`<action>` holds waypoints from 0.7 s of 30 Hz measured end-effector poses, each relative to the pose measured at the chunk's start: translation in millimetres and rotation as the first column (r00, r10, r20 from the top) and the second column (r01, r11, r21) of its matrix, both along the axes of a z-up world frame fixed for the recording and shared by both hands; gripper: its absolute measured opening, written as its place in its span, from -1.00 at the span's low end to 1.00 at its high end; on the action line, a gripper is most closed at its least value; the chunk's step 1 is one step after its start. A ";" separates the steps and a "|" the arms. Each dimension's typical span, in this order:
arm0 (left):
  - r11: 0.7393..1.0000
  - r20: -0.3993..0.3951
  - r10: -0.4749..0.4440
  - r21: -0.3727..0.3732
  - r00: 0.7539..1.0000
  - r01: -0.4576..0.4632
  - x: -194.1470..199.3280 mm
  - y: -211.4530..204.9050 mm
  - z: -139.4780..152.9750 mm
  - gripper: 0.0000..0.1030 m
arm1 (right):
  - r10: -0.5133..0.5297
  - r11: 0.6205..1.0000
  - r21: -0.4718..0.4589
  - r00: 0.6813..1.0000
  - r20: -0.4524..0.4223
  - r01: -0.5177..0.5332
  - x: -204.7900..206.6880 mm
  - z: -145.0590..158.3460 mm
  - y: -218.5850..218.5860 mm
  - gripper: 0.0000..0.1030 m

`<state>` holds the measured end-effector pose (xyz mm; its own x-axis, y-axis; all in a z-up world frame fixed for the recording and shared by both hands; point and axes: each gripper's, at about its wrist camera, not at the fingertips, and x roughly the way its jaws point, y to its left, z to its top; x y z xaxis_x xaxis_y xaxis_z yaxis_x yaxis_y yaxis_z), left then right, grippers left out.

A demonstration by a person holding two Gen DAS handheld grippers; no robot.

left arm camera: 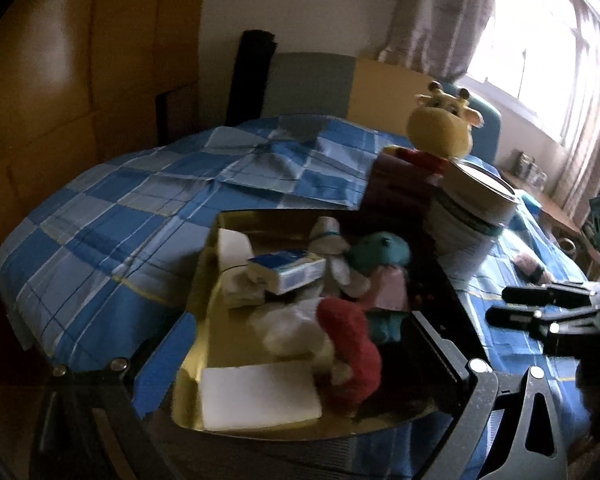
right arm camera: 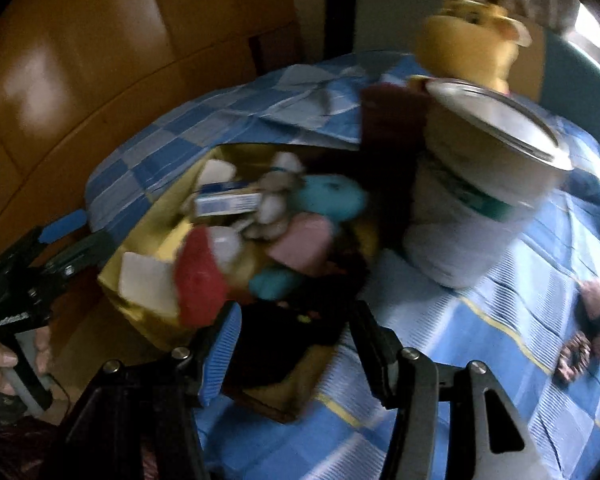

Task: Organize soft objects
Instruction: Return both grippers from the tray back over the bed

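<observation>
Jaws of left gripper [left arm camera: 304, 344] wide apart, nothing clamped, framing gold box [left arm camera: 204, 280] on the plaid bed [left arm camera: 100, 220], soft toys [left arm camera: 352, 336] piled inside. Right gripper [right arm camera: 296, 336] jaws part open, empty, above the box's near edge; white tin [right arm camera: 472, 216] just right.

Both wrist views down, near box [left arm camera: 204, 264]

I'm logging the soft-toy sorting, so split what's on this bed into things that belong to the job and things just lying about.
Belongs to the job:
- gold box
- teal plush
- red plush
- white foam block
- yellow giraffe plush

Just lying about:
- blue tissue pack, in the box
- large tin can
- dark red box
- checked bedsheet
</observation>
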<state>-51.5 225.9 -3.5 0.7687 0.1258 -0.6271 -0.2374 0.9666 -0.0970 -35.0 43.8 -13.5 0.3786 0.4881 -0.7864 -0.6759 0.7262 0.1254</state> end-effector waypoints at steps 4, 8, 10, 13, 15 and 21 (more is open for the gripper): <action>0.999 -0.006 -0.045 0.020 0.999 0.045 3.6 -17.9 2.3 0.99 | -0.095 0.995 0.016 0.995 0.005 0.095 10.3 2.4 -35.9 0.11; 0.995 -0.012 -0.085 0.044 0.996 0.085 6.4 -33.2 3.7 0.99 | -0.189 0.982 0.028 0.982 0.017 0.188 20.6 4.5 -70.1 0.10; 0.993 -0.017 -0.105 0.049 0.994 0.106 7.9 -40.4 4.3 0.99 | -0.234 0.972 0.033 0.972 0.021 0.233 26.3 5.8 -86.9 0.10; 0.989 -0.023 -0.133 0.062 0.991 0.134 10.7 -52.0 4.6 0.99 | -0.306 0.951 0.039 0.951 0.031 0.305 35.9 7.7 -114.4 0.10; 0.986 -0.027 -0.153 0.069 0.988 0.154 13.3 -59.6 5.0 0.99 | -0.362 0.932 0.041 0.931 0.034 0.361 44.2 7.9 -134.8 0.10; 0.972 -0.041 -0.213 0.087 0.976 0.216 21.1 -83.2 5.9 0.99 | -0.587 0.810 0.050 0.807 0.063 0.585 74.0 4.6 -210.3 0.10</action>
